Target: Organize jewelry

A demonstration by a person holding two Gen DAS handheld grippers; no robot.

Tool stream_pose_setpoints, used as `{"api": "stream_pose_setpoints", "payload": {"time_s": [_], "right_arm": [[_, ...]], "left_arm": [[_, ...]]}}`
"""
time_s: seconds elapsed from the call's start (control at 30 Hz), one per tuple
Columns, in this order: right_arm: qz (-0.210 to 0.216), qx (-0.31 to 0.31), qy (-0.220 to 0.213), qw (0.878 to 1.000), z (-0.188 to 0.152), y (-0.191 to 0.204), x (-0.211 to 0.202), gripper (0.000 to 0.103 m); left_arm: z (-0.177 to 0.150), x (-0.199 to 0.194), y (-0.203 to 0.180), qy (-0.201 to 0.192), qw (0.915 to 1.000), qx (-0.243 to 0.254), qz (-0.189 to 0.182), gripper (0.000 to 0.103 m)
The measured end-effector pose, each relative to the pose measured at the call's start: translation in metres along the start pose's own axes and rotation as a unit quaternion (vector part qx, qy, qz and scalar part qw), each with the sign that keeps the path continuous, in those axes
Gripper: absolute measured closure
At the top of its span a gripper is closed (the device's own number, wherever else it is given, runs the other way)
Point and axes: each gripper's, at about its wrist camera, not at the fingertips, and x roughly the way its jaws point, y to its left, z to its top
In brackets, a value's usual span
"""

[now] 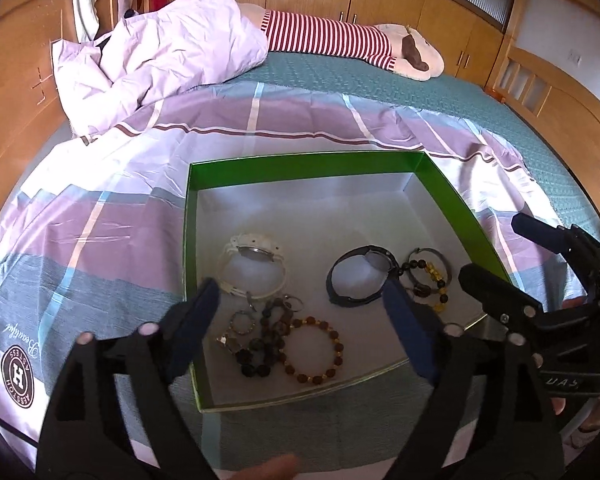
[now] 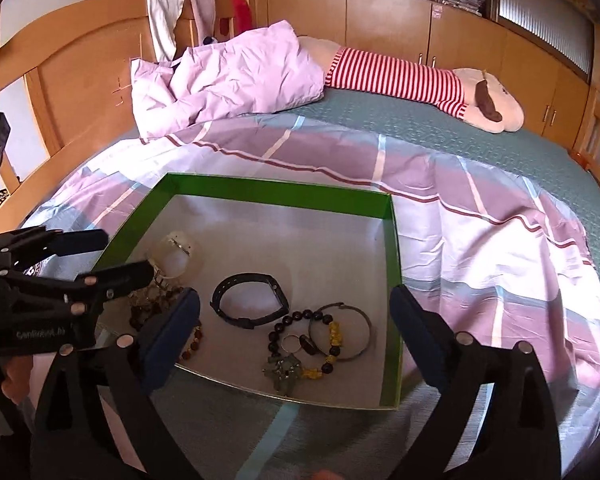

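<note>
Blue-padded jaws of the left gripper (image 1: 302,312) and right gripper (image 2: 296,320) hang released and empty above the near edge of the green-walled, white-floored cardboard box (image 1: 300,160), where all the jewelry lies. Snagging seems the main risk: the brown wooden bead bracelet (image 1: 315,350) touches a tangle of dark beads and rings (image 1: 260,332), so lifting one may drag others. Farther in rest a white watch (image 1: 252,266) and black wristband (image 1: 360,276). Around the box lies only striped bedding (image 1: 100,220).
</note>
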Motion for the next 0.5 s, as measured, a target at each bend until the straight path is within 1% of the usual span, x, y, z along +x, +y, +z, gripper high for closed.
{"api": "stream_pose_setpoints", "payload": {"time_s": [0.17, 0.5], "right_arm": [[-0.004, 0.005, 0.0, 1.0, -0.0006, -0.0022, -0.0018, 0.008], [-0.002, 0.006, 0.005, 1.0, -0.0017, -0.0031, -0.0004, 0.007]], "left_arm": [[-0.0009, 0.0012, 0.0009, 0.004, 0.9999, -0.006, 0.01, 0.009], [-0.0018, 0.0035, 0.0016, 0.009, 0.9999, -0.005, 0.014, 0.008]]}}
